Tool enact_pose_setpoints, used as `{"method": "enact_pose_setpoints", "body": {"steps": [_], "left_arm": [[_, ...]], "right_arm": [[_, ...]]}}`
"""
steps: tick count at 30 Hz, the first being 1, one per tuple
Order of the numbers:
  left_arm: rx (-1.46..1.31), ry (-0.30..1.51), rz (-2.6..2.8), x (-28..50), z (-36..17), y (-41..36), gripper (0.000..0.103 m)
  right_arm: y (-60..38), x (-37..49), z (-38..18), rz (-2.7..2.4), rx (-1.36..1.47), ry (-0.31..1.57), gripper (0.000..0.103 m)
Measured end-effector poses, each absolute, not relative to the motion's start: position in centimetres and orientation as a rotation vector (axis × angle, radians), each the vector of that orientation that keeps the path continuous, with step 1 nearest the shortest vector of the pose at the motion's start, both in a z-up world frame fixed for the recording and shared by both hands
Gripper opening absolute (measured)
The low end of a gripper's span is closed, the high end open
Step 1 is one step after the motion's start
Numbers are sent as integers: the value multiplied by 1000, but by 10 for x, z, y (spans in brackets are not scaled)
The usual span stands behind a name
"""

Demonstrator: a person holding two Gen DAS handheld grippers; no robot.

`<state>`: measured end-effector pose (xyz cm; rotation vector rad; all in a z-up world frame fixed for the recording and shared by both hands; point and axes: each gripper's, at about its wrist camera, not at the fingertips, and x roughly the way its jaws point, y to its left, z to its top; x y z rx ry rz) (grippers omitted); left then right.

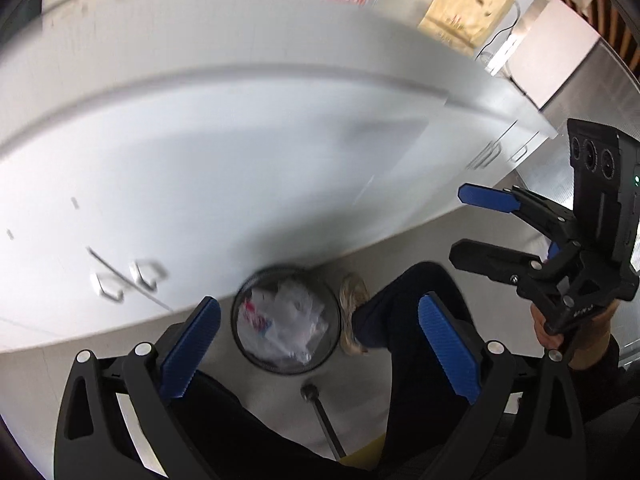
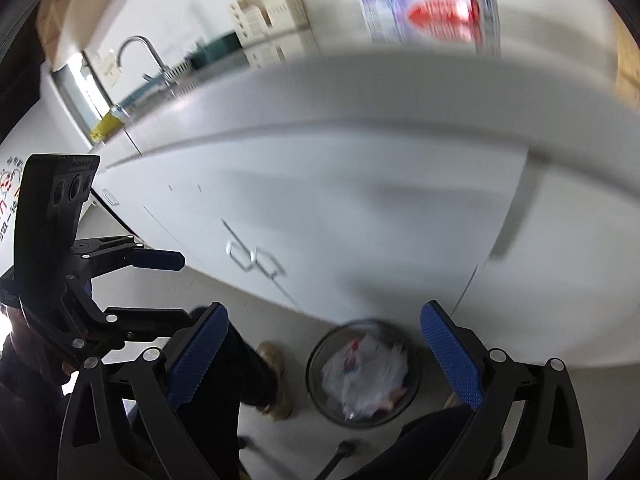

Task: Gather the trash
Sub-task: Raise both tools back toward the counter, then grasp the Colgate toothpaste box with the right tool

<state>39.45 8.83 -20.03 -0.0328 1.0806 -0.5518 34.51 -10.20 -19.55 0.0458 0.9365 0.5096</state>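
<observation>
With both the left tongs (image 1: 320, 354) and right tongs (image 2: 326, 356) spread wide and empty above the floor-standing wire bin (image 1: 286, 320) already holding crumpled trash (image 1: 280, 320), remaining collection appears limited to items on the tabletop (image 1: 200, 40).

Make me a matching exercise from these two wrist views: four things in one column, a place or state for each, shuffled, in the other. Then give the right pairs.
Things:
1. wire bin
2. red-printed package
3. faucet
4. left gripper

Places or states:
A. on the counter top
B. open, nothing between its pads
C. on the floor by the cabinet, holding crumpled plastic
D. at the sink, far end of the counter

Pairs: 1-C, 2-A, 3-D, 4-B
</observation>
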Motion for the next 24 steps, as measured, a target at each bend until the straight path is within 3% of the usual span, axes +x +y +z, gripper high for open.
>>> {"method": "enact_pose_setpoints", "body": {"steps": [15,24], "left_arm": [[-11,814,-550,443,-83,100,99],[25,711,-521,504,-41,107,99]], "right_arm": [[-126,401,-106,500,-64,770,99],[-152,456,-65,461,-66,723,99]]}}
